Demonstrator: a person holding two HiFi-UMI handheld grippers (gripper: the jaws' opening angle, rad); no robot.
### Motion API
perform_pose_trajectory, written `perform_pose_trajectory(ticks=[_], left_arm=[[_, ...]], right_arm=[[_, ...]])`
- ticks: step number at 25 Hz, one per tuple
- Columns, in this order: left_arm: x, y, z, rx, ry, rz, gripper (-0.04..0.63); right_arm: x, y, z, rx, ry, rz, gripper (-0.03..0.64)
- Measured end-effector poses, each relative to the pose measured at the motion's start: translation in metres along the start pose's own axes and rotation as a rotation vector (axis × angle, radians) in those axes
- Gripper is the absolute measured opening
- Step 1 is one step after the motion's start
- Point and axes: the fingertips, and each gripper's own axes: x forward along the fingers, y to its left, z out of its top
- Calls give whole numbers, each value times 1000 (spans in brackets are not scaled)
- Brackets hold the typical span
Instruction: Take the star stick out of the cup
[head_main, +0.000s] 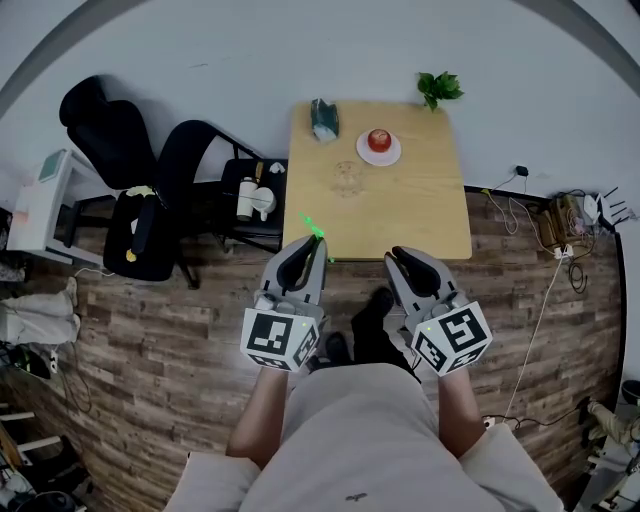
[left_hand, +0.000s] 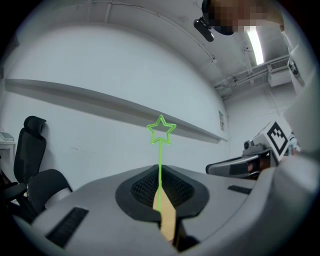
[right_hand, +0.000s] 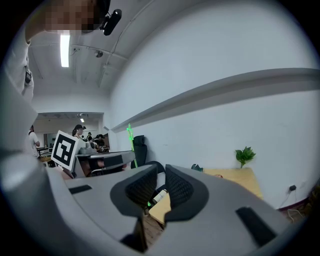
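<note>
Your left gripper (left_hand: 160, 197) is clamped shut low on the star stick (left_hand: 160, 132), which keeps the star upright at frame centre, just off the wooden table's (head_main: 420, 215) near edge. Your right gripper (right_hand: 159, 190) is partly open and empty, probably just spare.

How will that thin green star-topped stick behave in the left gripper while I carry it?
The thin green star-topped stick looks very slender, so it is probably light and somewhat bendy. The left gripper pinches only its lower end, so it may pivot or wobble if swung quickly.
</note>
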Motion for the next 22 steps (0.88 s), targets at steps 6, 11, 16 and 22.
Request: perform_pose_trajectory(ticks=[6,11,16,22], left_arm=[[-7,-3,0,-7,-1,-4,20],[-14,-12,1,0,0,-8,20],[-17,-17,3,6,2,-13,20],[-18,-21,4,4,0,-10,20]], right_arm=[[0,8,-1,-11,-5,8,23],[-4,12,-1,-18,-11,15,14],[-3,14,4,-25,-20,19,3],[-7,13,5,-34,-17,24,0]])
